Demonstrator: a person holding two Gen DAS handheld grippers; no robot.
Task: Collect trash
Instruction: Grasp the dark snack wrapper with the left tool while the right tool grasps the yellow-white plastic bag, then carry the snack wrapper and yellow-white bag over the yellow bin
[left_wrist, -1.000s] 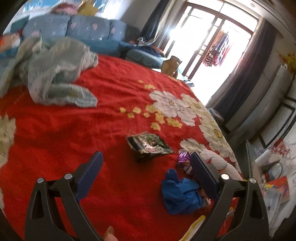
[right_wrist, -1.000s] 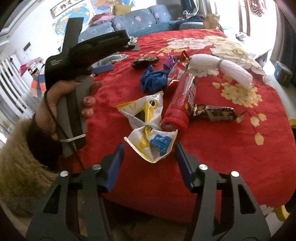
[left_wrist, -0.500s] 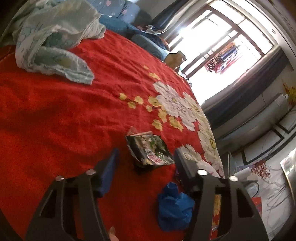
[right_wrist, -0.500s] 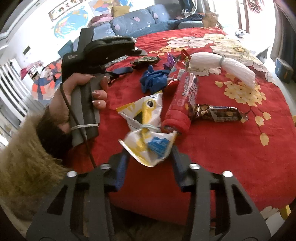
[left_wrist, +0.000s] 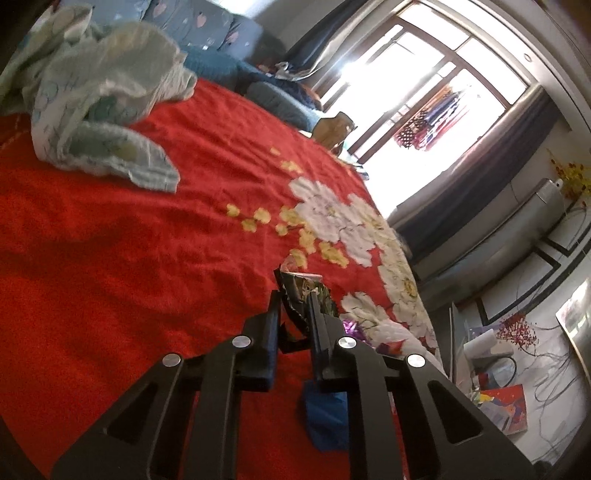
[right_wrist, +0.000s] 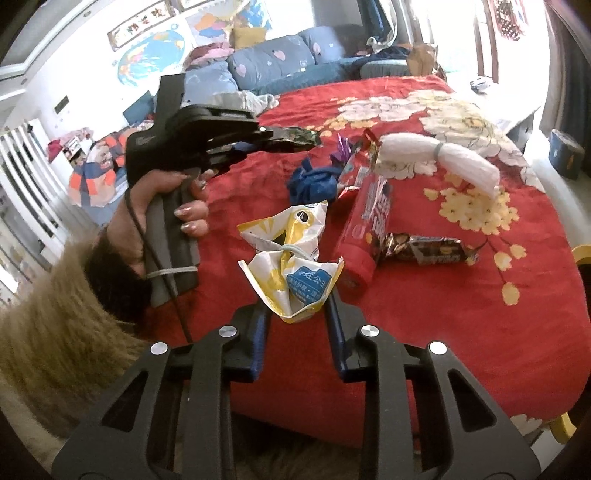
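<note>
**Both tongs clamped on wrappers over the red table**

Left tongs (left_wrist: 293, 301) are clenched on a dark green foil snack wrapper (left_wrist: 304, 291); wrapper sits pinched between the two black fingers, its top edge sticking out past the tips. In right wrist view the same left tongs (right_wrist: 291, 142) are held level above the cloth, wrapper (right_wrist: 299, 134) lifted off the surface, pointing right. The person's left hand (right_wrist: 166, 206) wraps the grey handle w/ fingers curled round the front, index on the trigger, wrist upright, a furry tan sleeve (right_wrist: 55, 325) below it.

Right tongs (right_wrist: 297, 306) are closed on a crumpled yellow-and-white plastic bag w/ blue label (right_wrist: 291, 266), gripping its lower end near the table's front edge; the rest of the bag lies on the cloth.

Other trash on the red flower-print tablecloth (right_wrist: 424, 306): a crumpled blue glove (right_wrist: 314, 181) just behind the bag, a small purple foil scrap (right_wrist: 345, 149) beyond it, a red cylindrical snack tube (right_wrist: 365, 229) lying right of the bag, a brown-and-gold candy bar wrapper (right_wrist: 428, 247) touching the tube's lower end, and a white rolled bundle tied w/ a band (right_wrist: 436, 157) farther right. A pale blue-green rumpled cloth (left_wrist: 99, 110) lies at the far side, well apart from the trash.
</note>
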